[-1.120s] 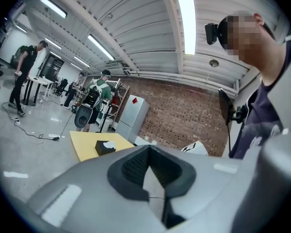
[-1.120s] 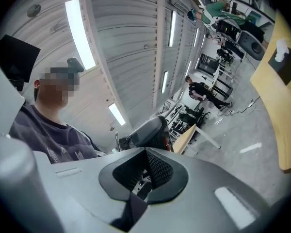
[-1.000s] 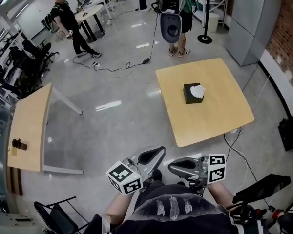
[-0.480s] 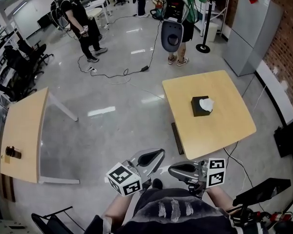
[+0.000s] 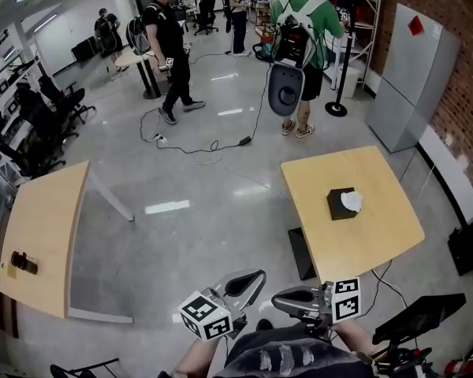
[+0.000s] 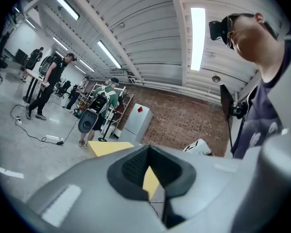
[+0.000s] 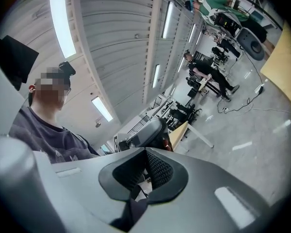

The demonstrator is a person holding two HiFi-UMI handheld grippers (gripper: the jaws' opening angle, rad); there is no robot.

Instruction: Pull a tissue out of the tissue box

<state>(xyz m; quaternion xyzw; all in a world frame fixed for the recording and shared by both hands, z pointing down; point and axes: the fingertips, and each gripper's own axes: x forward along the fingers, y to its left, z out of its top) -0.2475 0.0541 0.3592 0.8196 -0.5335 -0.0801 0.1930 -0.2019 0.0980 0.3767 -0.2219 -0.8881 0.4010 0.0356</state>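
A: Your left tongs (image 5: 256, 276) and right tongs (image 5: 277, 298) are low in front of you, tips close to each other. Both pairs of jaws are pressed together with nothing in them.

B: Agreed. Each gripper view shows your pads meeting, with only a sliver of background beyond. The tissue box (image 5: 339, 205) is well apart from you, on the table (image 5: 378, 239) ahead to your right.

A: It sits near that table's middle, in from all four edges, with a white tissue (image 5: 352, 201) poking from its top.

B: The table's near corner points toward your right tongs. A dark flat panel (image 5: 299, 252) lies on the floor (image 5: 205, 219) at the table's left edge.

A: Left of that you have a broad open stretch of shiny floor. A second table (image 5: 43, 235) bounds it at your far left, with a small dark object (image 5: 22, 262) on it.

B: Farther out, a cable (image 5: 193, 144) snakes across the floor. A person in a green top (image 5: 299, 22) stands past the table's far edge, and a person in black (image 5: 169, 46) stands farther left.

A: On your right, a grey cabinet (image 5: 414, 77) and a brick wall (image 5: 465, 93) close that side in.
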